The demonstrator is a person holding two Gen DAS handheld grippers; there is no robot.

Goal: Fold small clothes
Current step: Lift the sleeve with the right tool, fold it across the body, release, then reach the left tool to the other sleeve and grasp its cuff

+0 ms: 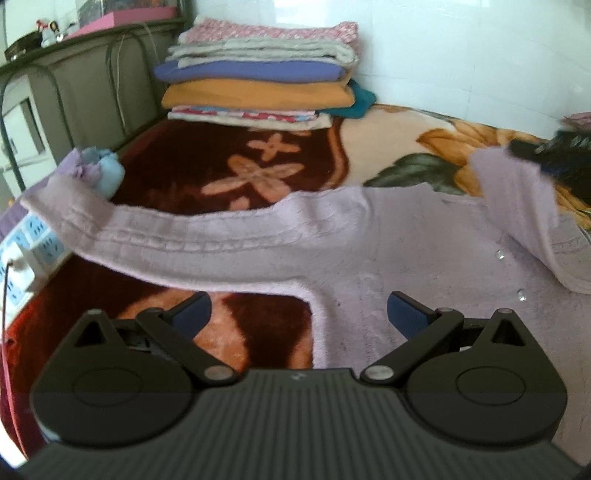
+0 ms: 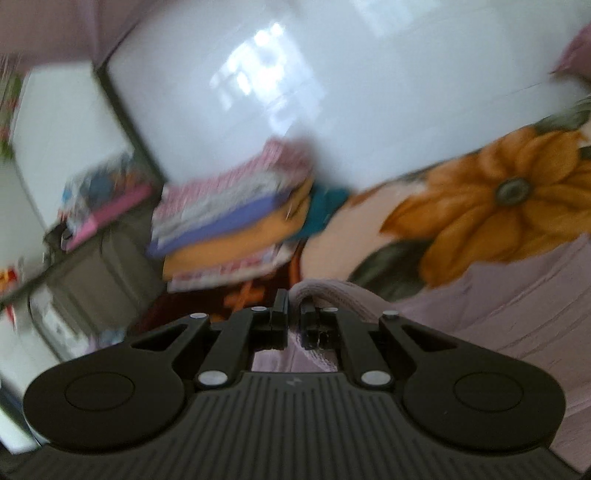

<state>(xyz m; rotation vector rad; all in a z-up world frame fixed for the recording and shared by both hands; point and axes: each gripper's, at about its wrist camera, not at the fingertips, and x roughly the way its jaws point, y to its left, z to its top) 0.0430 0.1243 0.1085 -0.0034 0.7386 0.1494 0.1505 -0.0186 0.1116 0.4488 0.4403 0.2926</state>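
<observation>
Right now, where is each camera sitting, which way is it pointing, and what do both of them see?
Left wrist: on the open left gripper, low over the bed, facing the lilac sweater; the right gripper shows far right, lifting a sleeve.
Right wrist: on the right gripper, tilted, shut on lilac sweater fabric, facing the white wall.
Shared: the sweater, the stack of folded clothes, and the floral blanket.

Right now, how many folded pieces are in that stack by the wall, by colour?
Counted in the left wrist view; layers blur together, so this is approximate.
Pink patterned: 1
Grey: 1
Purple: 1
Orange: 1
Teal: 1
Red-and-blue print: 1
Total: 6
</observation>
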